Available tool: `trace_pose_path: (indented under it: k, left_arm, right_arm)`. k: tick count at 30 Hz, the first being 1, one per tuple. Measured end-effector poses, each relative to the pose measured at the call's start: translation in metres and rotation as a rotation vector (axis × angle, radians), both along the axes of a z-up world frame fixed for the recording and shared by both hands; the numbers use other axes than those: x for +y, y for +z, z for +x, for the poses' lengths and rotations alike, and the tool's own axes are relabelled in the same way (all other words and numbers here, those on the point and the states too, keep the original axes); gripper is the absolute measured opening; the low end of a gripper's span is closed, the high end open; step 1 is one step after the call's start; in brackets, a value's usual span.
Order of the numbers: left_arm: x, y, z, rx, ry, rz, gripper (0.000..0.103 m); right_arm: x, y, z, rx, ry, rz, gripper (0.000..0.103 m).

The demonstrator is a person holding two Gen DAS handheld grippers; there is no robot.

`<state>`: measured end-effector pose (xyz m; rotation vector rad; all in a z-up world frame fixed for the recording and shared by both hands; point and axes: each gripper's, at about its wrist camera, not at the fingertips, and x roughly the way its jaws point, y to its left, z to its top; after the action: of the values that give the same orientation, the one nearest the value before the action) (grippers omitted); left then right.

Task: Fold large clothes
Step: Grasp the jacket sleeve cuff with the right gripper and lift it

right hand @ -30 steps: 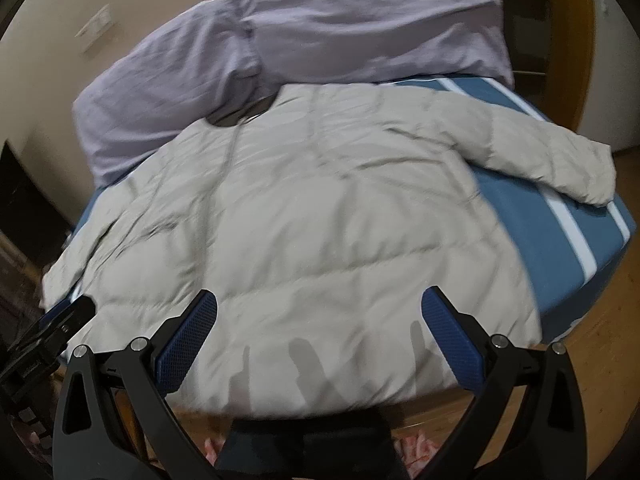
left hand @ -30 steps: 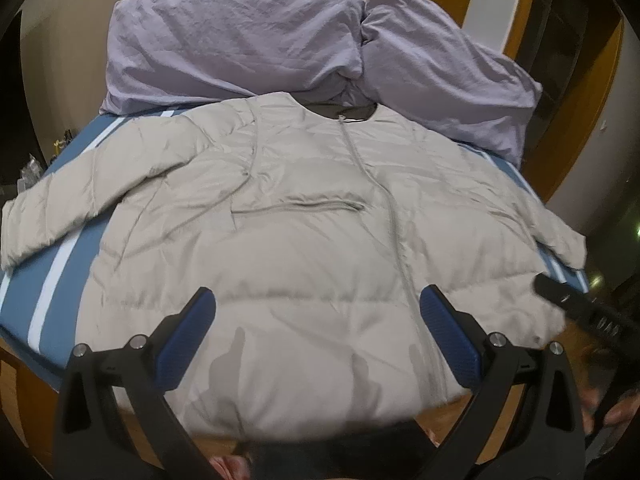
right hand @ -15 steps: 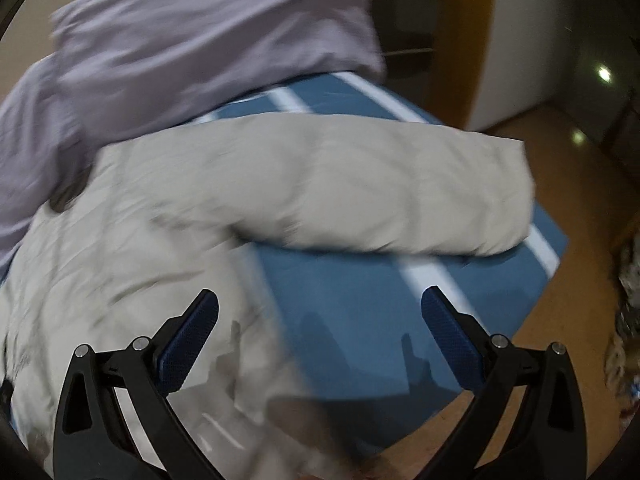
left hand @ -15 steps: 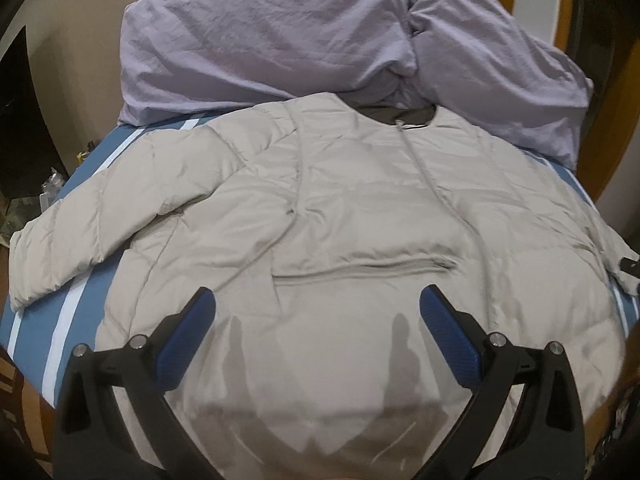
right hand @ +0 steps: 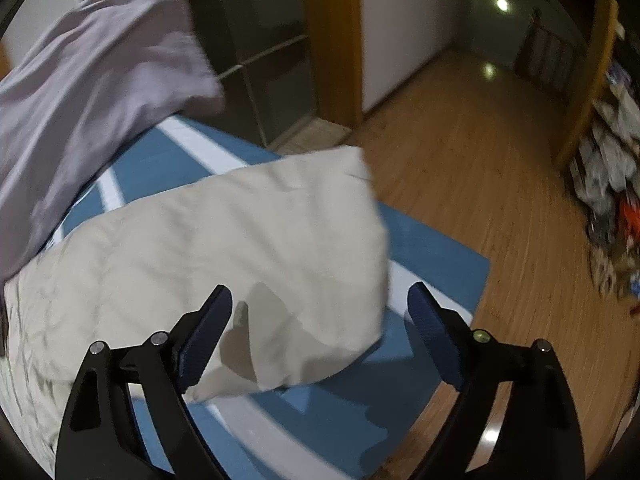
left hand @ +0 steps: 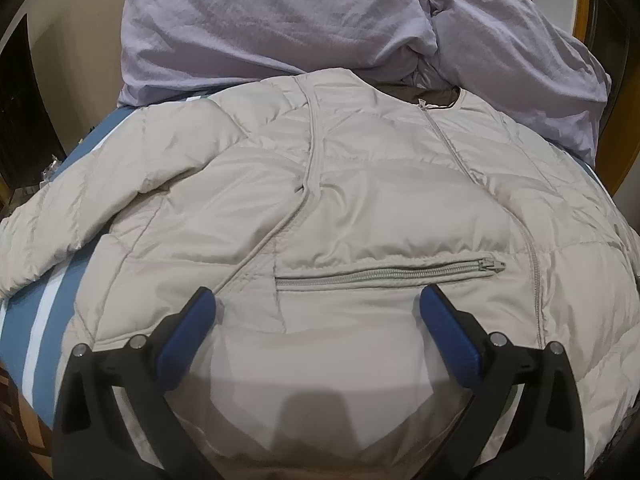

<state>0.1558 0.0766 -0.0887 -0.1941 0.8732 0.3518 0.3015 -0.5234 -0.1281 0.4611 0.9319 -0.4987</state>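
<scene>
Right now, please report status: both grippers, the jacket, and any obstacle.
Left gripper open, over beige puffer jacket. Right gripper open, above jacket sleeve. Jacket flat, unfolded. Lilac duvet bunched behind collar.

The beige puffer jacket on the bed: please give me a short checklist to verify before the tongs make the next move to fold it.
1. Beige quilted puffer jacket lies spread flat, front up, on the blue white-striped bed sheet: ok.
2. Front zipper closed: ok, as far as visible.
3. Left tongs open and empty, over the jacket front below the chest pocket zipper: ok.
4. Right tongs open and empty, facing the jacket's sleeve end: ok.
5. Sleeve end lies fully on the bed: ok.
6. Crumpled lilac bedding clear of the collar: not ok, it touches it.
</scene>
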Motion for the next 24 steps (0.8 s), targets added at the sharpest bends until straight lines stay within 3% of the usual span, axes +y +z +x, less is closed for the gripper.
trace_pose_path:
  k: [6, 8, 10, 11, 13, 16, 24]
  left_arm:
    - [-0.001, -0.004, 0.001, -0.002, 0.0, 0.004, 0.101]
    - [0.0, -0.004, 0.002, -0.002, -0.001, 0.003, 0.101]
    - [0.001, -0.005, 0.002, -0.003, -0.001, 0.002, 0.101]
    - [0.001, -0.004, 0.002, -0.004, -0.001, 0.002, 0.101]
    - [0.001, -0.004, 0.002, -0.004, -0.001, 0.003, 0.101]
    - [0.001, -0.004, 0.002, -0.008, -0.002, 0.001, 0.101]
    - [0.002, -0.005, 0.002, -0.02, -0.004, -0.005, 0.101]
  right_arm:
    - [-0.018, -0.027, 0.0, 0.001, -0.034, 0.117, 0.077]
    - [-0.014, -0.026, -0.005, -0.017, -0.018, 0.109, 0.066]
    - [-0.01, -0.025, -0.002, -0.035, 0.018, 0.125, 0.043]
    - [-0.008, -0.025, -0.002, -0.036, 0.028, 0.13, 0.041]
    - [-0.002, -0.021, -0.001, -0.038, 0.038, 0.111, 0.027]
    - [0.002, -0.012, 0.0, -0.043, 0.043, 0.095, 0.02]
    - [0.051, 0.03, 0.016, -0.104, 0.118, -0.022, 0.018]
